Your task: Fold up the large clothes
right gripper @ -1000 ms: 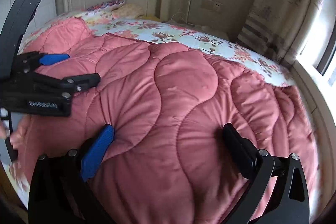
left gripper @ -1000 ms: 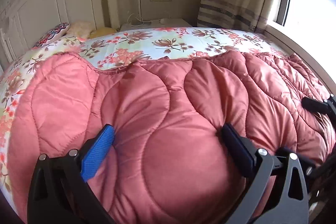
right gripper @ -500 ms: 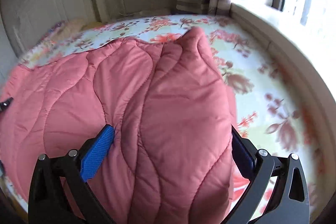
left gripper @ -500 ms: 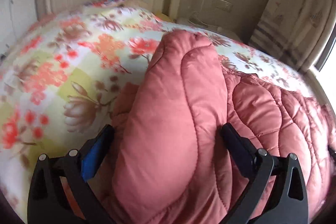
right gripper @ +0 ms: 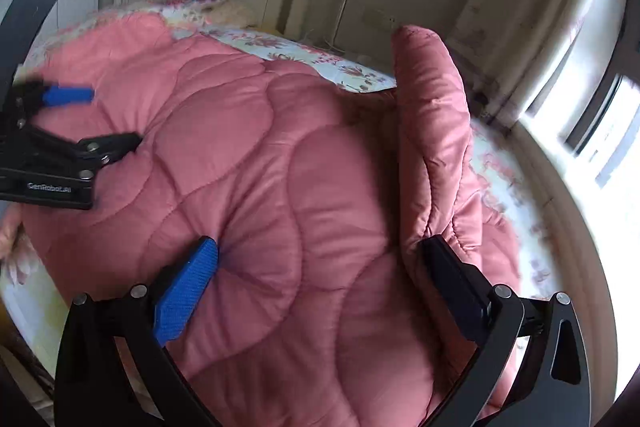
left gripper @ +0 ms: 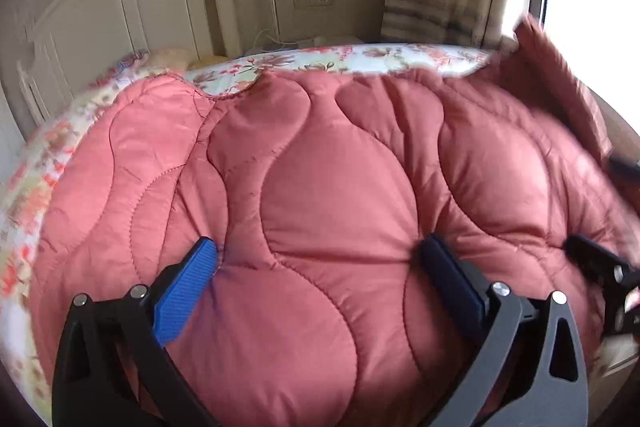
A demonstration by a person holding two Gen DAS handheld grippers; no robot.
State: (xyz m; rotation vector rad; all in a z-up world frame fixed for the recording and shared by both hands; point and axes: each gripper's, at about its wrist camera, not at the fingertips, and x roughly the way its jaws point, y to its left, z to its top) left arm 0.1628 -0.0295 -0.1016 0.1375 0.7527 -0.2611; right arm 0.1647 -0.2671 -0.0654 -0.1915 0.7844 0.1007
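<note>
A pink quilted comforter (left gripper: 320, 195) lies bunched across a bed with a floral sheet (left gripper: 360, 57), its far edge short of the white headboard (left gripper: 120, 11). The left gripper (left gripper: 320, 267) is pressed low into the padding at the end of the comforter farthest from the headboard, jaws spread wide, with a thick bulge of quilt rising between the blue pad and the black one. Whether they pinch that bulge or merely bracket it cannot be told. The right gripper (right gripper: 320, 267) sits the same way on the window side of the comforter, jaws equally wide; there a loose flap stands upright beside its black finger, its tip blurred. Again, a true grasp cannot be confirmed. Both tools point toward the headboard, nearly level with the bedding.

The comforter looks soft, puffy and light for its bulk, with a slick satin face likely to slide out of a shallow bite. The surest hold is probably at a hemmed edge or corner, gathering both layers deep between the jaws.
</note>
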